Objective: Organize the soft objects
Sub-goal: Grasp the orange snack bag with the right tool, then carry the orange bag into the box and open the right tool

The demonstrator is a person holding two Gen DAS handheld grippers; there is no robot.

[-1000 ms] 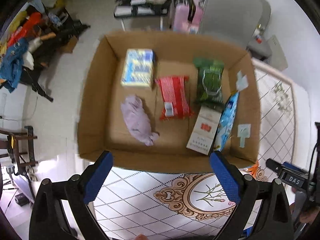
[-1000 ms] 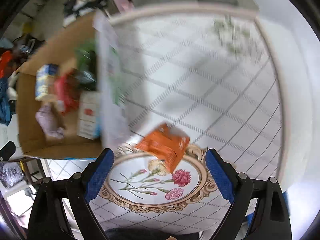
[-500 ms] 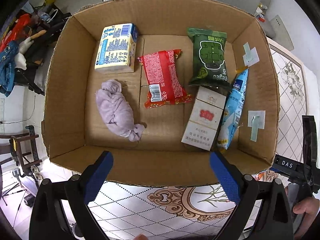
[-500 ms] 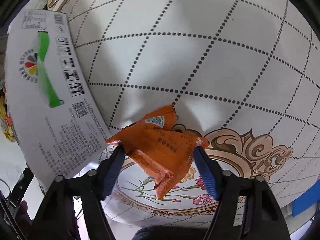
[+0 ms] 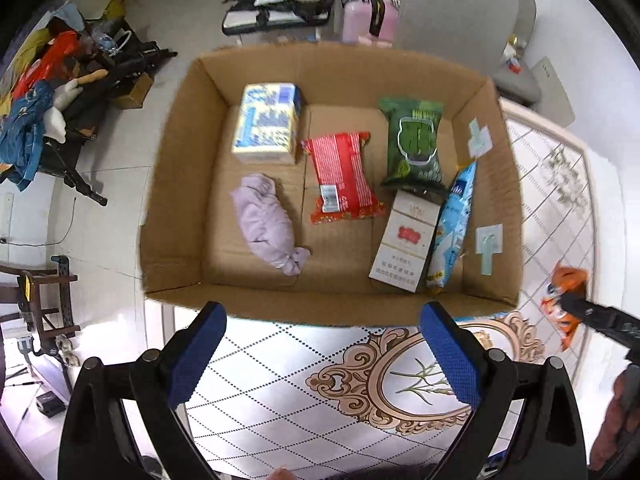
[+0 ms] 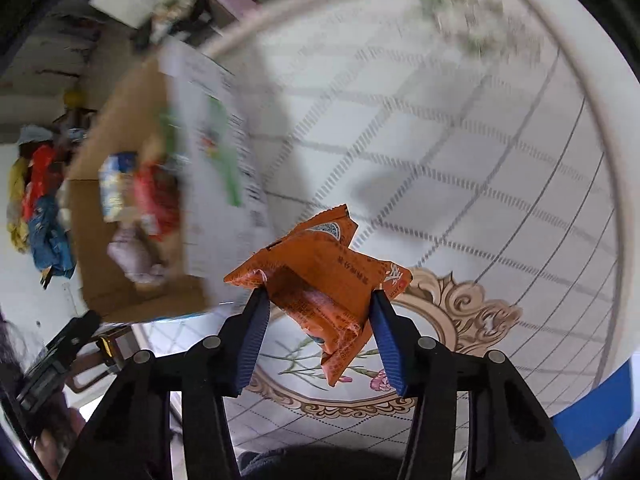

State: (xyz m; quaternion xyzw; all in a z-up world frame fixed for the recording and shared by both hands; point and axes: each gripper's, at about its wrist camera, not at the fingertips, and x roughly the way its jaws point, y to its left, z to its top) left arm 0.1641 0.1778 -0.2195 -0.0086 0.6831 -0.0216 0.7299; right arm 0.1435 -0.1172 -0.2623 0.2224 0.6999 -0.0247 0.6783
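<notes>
My right gripper (image 6: 318,320) is shut on an orange snack packet (image 6: 320,276) and holds it above the patterned table, right of the cardboard box (image 6: 120,280). The packet also shows in the left wrist view (image 5: 564,300), held by the right gripper's finger. My left gripper (image 5: 324,344) is open and empty, just in front of the box's near wall (image 5: 320,308). In the box lie a yellow tissue pack (image 5: 268,122), a red packet (image 5: 344,178), a green wipes pack (image 5: 416,146), a lilac cloth bundle (image 5: 266,226), a white carton (image 5: 404,248) and a blue packet (image 5: 452,224).
The box stands at the table's left edge, over the floor. The patterned tabletop (image 6: 460,140) stretches right of the box. Clutter (image 5: 40,92), a pink case (image 5: 360,16) and a grey chair (image 5: 460,12) stand beyond the box.
My right gripper has closed on the orange packet and lifted it off the table. My left gripper has pulled back from the box and stays open.
</notes>
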